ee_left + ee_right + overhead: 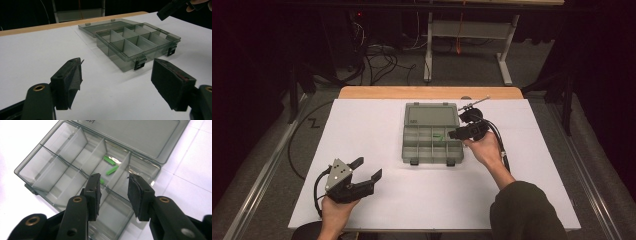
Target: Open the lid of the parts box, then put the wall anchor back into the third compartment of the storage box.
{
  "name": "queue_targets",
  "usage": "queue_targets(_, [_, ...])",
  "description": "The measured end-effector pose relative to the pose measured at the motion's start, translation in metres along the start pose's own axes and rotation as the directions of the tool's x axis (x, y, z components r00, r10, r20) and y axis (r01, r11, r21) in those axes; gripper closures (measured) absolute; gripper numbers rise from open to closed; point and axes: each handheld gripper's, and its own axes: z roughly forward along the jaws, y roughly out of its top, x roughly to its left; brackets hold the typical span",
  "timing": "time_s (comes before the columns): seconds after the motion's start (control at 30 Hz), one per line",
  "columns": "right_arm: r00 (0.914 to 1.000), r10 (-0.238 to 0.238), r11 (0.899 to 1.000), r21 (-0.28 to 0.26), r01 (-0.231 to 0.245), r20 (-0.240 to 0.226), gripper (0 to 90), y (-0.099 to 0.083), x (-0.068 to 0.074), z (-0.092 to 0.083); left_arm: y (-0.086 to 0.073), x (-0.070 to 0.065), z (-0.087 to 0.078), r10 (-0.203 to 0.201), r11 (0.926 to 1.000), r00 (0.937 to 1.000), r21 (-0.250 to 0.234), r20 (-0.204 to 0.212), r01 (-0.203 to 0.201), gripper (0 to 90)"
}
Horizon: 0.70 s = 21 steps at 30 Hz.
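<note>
— Green sticks point(111, 166) lie in a compartment of the open organiser box point(409, 145); is the right gripper point(113, 187) done there?
— Seemingly: it hangs half-open and empty, needing another piece; left gripper point(115, 80) gapes idle

Bright overhead light washes the white table point(377, 135); the far room sits dark, and near jaws blur softly.

Open grey organiser box point(432, 132), green pieces point(110, 166) inside
</note>
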Motion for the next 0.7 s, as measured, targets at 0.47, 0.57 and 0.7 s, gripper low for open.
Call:
queue_targets(0.47, [0.9989, 0.047, 0.998, -0.032, -0.047, 0.006, 64.1, -0.017, -0.014, -0.012, 0.0, 0.0, -0.001, 0.0, 1.0, 1.0, -0.003, 0.002, 0.0, 24.9])
queue_targets(0.57, [0.9987, 0.051, 0.998, -0.039, -0.05, 0.004, 64.1, -0.02, -0.016, -0.013, 0.0, 0.0, -0.001, 0.001, 1.0, 1.0, -0.001, 0.003, -0.001, 24.9])
queue_targets(0.7, [0.9985, 0.055, 0.998, -0.043, -0.055, 0.002, 64.1, -0.023, -0.017, -0.013, 0.0, 0.0, -0.001, 0.0, 1.0, 1.0, -0.003, 0.002, 0.0, 24.9])
